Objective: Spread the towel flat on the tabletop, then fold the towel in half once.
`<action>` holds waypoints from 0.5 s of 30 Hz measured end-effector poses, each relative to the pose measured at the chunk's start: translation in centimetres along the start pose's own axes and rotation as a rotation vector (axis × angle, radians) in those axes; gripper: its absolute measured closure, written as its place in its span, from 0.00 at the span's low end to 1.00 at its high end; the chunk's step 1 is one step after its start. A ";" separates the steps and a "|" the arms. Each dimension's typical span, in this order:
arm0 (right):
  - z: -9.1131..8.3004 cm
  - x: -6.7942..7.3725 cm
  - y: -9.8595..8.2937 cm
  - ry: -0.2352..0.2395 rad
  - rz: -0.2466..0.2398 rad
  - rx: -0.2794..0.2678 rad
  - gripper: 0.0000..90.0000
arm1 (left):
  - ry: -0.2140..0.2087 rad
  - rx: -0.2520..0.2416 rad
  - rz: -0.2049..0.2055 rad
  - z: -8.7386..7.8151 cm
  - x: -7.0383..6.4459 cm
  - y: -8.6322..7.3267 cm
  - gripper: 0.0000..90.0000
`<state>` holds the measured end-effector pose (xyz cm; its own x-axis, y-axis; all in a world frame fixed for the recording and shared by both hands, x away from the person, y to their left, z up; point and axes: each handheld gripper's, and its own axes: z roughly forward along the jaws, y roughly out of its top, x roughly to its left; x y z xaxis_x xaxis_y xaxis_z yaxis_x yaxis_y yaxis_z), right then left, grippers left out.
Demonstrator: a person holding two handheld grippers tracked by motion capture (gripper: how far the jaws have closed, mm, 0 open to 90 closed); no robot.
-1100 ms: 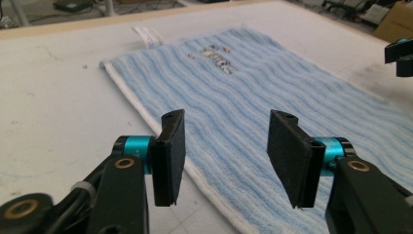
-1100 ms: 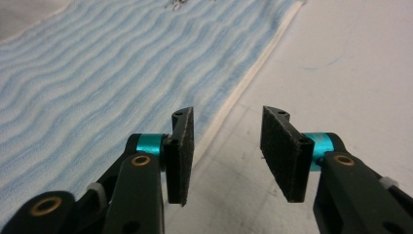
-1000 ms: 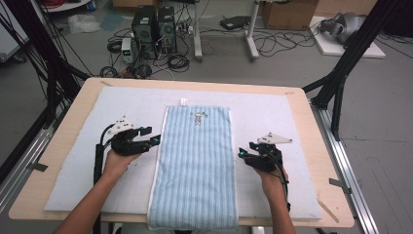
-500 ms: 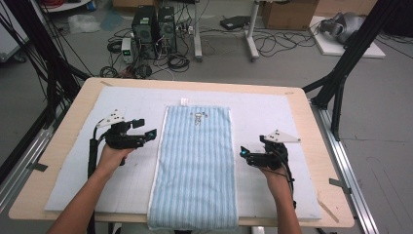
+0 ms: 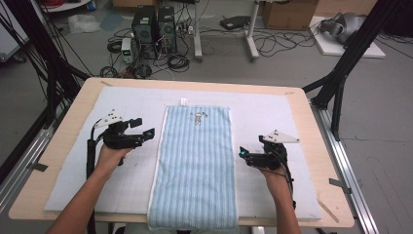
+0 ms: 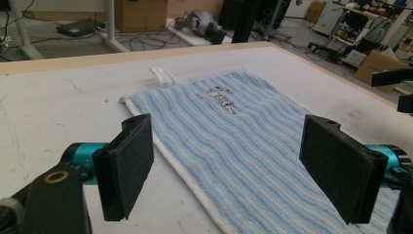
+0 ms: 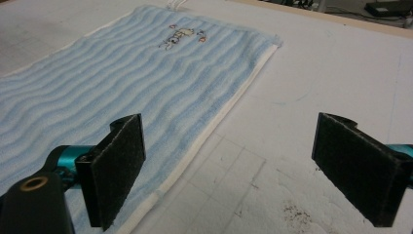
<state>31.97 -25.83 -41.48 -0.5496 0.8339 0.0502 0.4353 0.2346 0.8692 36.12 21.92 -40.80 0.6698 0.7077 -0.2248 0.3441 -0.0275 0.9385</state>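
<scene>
The light blue striped towel (image 5: 195, 165) lies flat down the middle of the white mat (image 5: 302, 195), its near end hanging at the table's 6 o'clock edge. At 3 o'clock of it the right gripper (image 5: 242, 155) sits just beside its hem, jaws wide apart, holding nothing. At 9 o'clock, a little farther up, the left gripper (image 5: 146, 132) hovers near the other hem, jaws likewise spread and empty. Toward 12 o'clock the towel carries a small embroidered motif (image 5: 198, 118) and a white tag (image 5: 184, 102).
</scene>
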 end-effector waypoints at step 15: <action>0.0 0.1 0.0 -0.008 0.000 0.008 0.13 | 0.036 0.022 -0.028 2.1 0.9 1.4 0.22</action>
<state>31.96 -25.75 -41.49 -0.5435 0.8381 0.0465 0.4415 0.2382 0.8651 38.61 21.05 -40.28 0.6359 0.7331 -0.2413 0.3769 -0.0220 0.9260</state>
